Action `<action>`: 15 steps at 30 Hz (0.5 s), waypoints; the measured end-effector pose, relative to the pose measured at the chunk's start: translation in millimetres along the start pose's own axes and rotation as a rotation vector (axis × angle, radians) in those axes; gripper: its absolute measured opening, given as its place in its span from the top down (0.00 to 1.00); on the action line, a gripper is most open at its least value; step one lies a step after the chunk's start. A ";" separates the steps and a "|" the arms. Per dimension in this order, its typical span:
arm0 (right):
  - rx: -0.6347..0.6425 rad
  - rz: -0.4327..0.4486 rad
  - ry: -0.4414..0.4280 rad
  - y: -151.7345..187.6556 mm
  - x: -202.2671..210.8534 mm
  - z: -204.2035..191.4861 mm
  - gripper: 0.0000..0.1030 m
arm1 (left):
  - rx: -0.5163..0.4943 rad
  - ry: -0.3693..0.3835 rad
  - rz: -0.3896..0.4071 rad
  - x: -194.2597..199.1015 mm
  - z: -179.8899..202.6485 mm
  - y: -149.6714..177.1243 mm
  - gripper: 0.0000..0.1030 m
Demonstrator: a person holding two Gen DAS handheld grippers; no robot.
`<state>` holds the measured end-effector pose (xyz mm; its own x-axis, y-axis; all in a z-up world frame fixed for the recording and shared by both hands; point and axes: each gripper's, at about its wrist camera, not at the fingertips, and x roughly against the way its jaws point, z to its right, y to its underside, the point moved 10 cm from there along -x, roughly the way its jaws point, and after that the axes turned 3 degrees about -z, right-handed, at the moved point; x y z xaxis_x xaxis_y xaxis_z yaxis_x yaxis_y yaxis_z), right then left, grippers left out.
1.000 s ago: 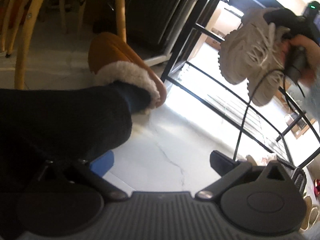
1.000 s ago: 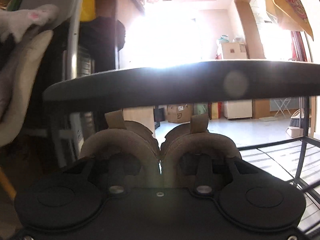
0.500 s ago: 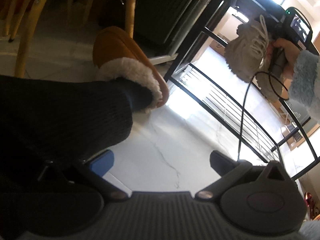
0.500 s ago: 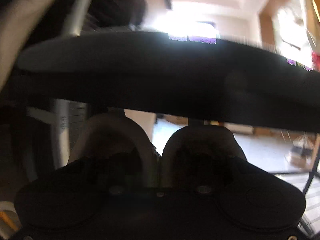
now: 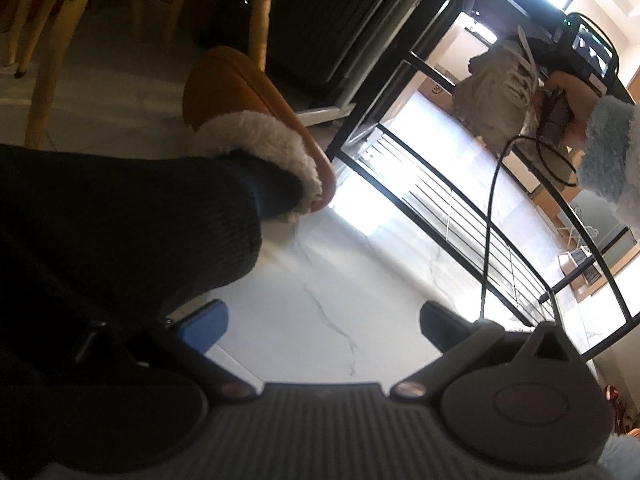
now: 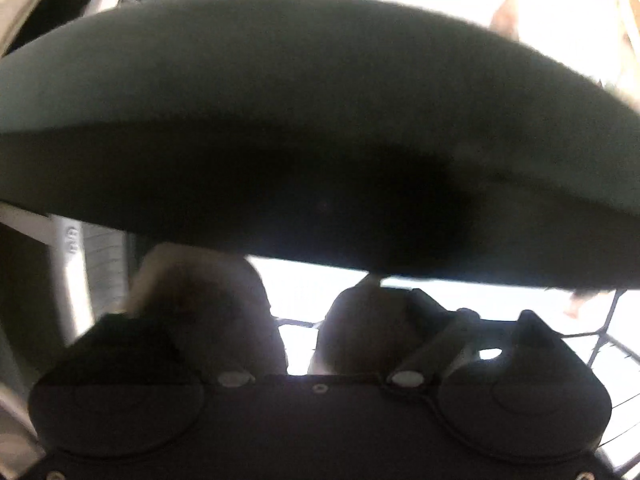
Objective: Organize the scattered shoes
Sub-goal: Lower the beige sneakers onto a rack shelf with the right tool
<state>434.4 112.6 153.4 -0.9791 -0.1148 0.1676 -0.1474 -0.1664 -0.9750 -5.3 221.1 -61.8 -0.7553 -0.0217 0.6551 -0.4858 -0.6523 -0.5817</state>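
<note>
In the left wrist view my left gripper (image 5: pixel 320 320) is open and empty above the white floor. My right gripper (image 5: pixel 556 108) shows far right at the black shoe rack (image 5: pixel 460 216), holding a pair of beige lace-up sneakers (image 5: pixel 496 100). In the right wrist view the two sneaker heels (image 6: pixel 360 332) sit between the jaws, which have spread apart, and I cannot tell whether they still grip. A dark rack shelf (image 6: pixel 320 140) fills the view just above them.
My own foot in a tan fleece-lined slipper (image 5: pixel 256 128) and dark trouser leg (image 5: pixel 120 232) fills the left. Yellow chair legs (image 5: pixel 44 80) stand at the far left. A cable (image 5: pixel 490 240) hangs from the right gripper.
The right gripper has carried the sneakers deeper into the rack, under the shelf. Its jaws, closed on the heels before, have spread apart. The left gripper has stayed low and open.
</note>
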 end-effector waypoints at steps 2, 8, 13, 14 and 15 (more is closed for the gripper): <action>0.026 0.007 -0.018 1.9 5.8 0.6 0.05 | 0.002 0.000 -0.002 -0.7 -0.3 0.3 0.01; -0.004 -0.020 -0.054 5.5 18.0 12.0 0.05 | 0.014 0.005 0.001 0.9 -2.1 -0.5 0.01; -0.010 -0.031 -0.128 6.4 45.0 19.6 0.05 | 0.023 0.014 0.003 4.7 -3.3 -1.6 0.01; 0.003 -0.029 -0.139 3.0 45.4 15.3 0.05 | 0.025 0.014 0.002 4.5 -3.4 -1.4 0.01; 0.040 -0.027 -0.166 6.5 49.5 10.8 0.08 | 0.027 0.015 0.001 4.3 -3.6 -1.2 0.01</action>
<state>386.5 95.2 156.9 -0.9377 -0.2697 0.2191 -0.1647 -0.2101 -0.9637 -9.5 224.6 -60.0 -0.7624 -0.0114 0.6470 -0.4730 -0.6725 -0.5692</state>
